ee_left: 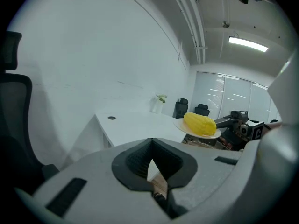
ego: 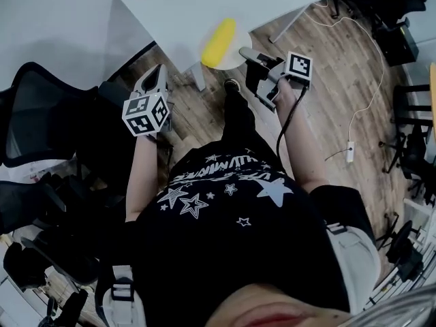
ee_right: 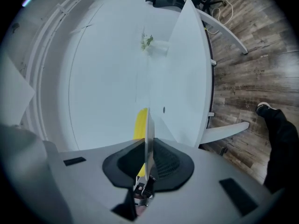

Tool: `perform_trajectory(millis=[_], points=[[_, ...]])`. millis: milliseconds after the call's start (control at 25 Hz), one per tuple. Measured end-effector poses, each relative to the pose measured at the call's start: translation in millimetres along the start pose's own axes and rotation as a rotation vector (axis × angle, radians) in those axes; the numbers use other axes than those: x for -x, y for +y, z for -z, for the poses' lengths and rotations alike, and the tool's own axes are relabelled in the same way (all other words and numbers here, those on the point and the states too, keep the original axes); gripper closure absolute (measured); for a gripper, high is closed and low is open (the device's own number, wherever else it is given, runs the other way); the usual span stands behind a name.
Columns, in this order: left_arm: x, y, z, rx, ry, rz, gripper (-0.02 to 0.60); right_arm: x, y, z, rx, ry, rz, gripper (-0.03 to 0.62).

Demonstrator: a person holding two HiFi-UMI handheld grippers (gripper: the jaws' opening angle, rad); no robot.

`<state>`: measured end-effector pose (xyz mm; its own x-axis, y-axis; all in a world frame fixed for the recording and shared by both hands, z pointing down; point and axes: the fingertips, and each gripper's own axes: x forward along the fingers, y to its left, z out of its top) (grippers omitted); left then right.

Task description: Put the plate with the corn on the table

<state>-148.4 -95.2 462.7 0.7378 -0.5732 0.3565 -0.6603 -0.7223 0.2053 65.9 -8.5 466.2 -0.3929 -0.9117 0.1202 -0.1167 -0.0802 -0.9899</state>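
The right gripper (ego: 249,55) is pinching the rim of the plate (ego: 234,59) between its jaws. In the right gripper view the pads are pressing on the thin edge of the plate (ee_right: 148,134), and the yellow corn cob (ee_right: 140,120) is lying to the left of that edge. The plate is hanging at the near edge of the white tabletop (ego: 204,5), close to a table leg; contact with the surface cannot be confirmed. The left gripper (ego: 155,75) is idling well apart from the plate, with its jaws pressed together on nothing. By judgement the plate is behaving as stiff, light and smooth, so a one-sided rim grip is leaving it prone to tipping. The corn cob (ego: 219,41) is resting loose (it is rounded and likely to roll) and is putting weight away from the pinch. Keeping the plate level is advisable, with the hold deep on the rim and the release only once the base is sitting flat.
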Motion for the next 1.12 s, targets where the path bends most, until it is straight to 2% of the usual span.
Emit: perform_trajectory(millis=[240, 560, 720, 960, 1120], points=[[-63.3, 30.5, -16.4, 0.026, 0.018, -0.096, 0.575, -72.7, -10.1, -67.0, 0.005, 0.109, -0.015, 0.554], [-154.8, 61.0, -65.8, 0.077, 0.013, -0.211, 0.575, -157.4, -0.4, -169.3, 0.028, 0.236, -0.027, 0.554], [-186.5, 62.7, -80.1, 0.085, 0.020, -0.234, 0.575, -180.5, 1.9, -205.8, 0.059, 0.265, -0.020, 0.554], [-248.3, 67.4, -113.6, 0.091, 0.006, -0.267, 0.575, -216.5, 0.2, -267.2, 0.047, 0.319, -0.028, 0.554], [-280.6, 82.4, -126.7, 0.103, 0.001, -0.296, 0.575, -251.3, -3.6, -298.3, 0.061, 0.360, -0.023, 0.553]])
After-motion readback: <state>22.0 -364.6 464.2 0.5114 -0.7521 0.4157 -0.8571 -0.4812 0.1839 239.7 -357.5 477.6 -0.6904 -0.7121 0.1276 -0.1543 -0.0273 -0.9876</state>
